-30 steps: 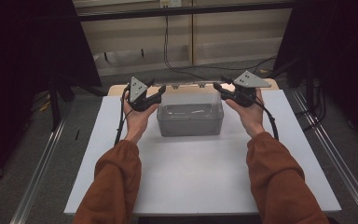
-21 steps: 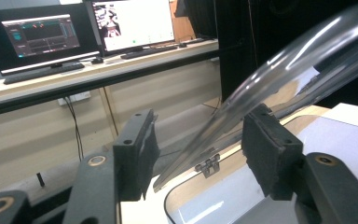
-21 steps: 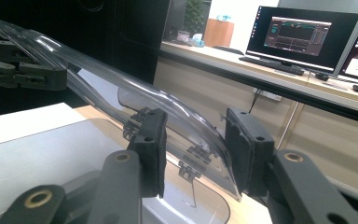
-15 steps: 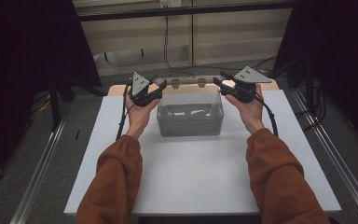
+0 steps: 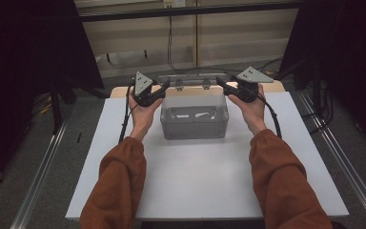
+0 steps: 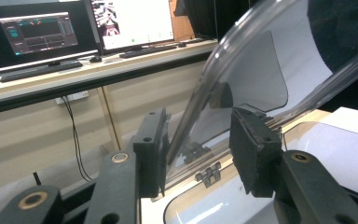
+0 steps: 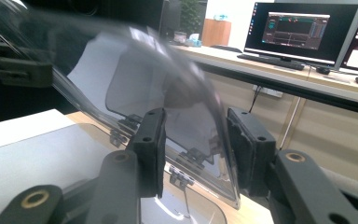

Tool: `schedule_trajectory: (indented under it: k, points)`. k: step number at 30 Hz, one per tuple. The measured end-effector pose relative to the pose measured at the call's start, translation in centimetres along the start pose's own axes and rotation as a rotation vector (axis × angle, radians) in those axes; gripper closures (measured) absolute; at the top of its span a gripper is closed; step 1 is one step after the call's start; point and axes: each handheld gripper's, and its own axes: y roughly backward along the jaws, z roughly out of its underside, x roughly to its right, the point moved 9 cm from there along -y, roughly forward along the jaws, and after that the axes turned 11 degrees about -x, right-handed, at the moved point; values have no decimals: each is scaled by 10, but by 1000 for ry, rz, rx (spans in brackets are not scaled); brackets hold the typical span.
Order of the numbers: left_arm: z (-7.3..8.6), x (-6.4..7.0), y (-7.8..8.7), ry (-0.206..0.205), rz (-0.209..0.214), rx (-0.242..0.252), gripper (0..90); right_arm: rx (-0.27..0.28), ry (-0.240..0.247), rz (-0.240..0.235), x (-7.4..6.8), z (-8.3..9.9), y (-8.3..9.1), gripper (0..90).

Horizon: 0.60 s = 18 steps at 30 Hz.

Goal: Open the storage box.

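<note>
While both hands reach forward over the table (image 5: 124, 157), the left gripper (image 5: 158, 91) and the right gripper (image 5: 225, 86) sit at the two far corners of a clear box (image 5: 194, 125), one at each end of its hinged lid (image 5: 193, 78). Seen from above, the lid stands tilted up along the box's far edge, between the two grippers, and the box lies just below and between them. Along the left gripper (image 6: 198, 140), the lid's (image 6: 256, 70) curved edge passes up between the jaws; these are spread, with a gap showing on either side of the plastic, so they do not pinch it. Along the right gripper (image 7: 196, 149), the lid (image 7: 168, 93) likewise rises between the jaws, its corner close to the right-hand jaw, but the plastic is blurred and I cannot tell whether that jaw touches it; the jaws stand apart. Hinges (image 6: 208, 173) sit just beyond the left jaws, low on the lid. Monitors (image 6: 39, 35) stand on a desk well beyond.
</note>
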Motion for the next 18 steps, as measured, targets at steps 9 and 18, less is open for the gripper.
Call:
schedule_trajectory:
  k: [9,18]
  points:
    - [-2,-3,-2,7,6,4,588,-21,-30,27,13,16,-16,567]
    - [-2,-9,-8,8,-3,3,613,-50,-30,31,20,26,-28,583]
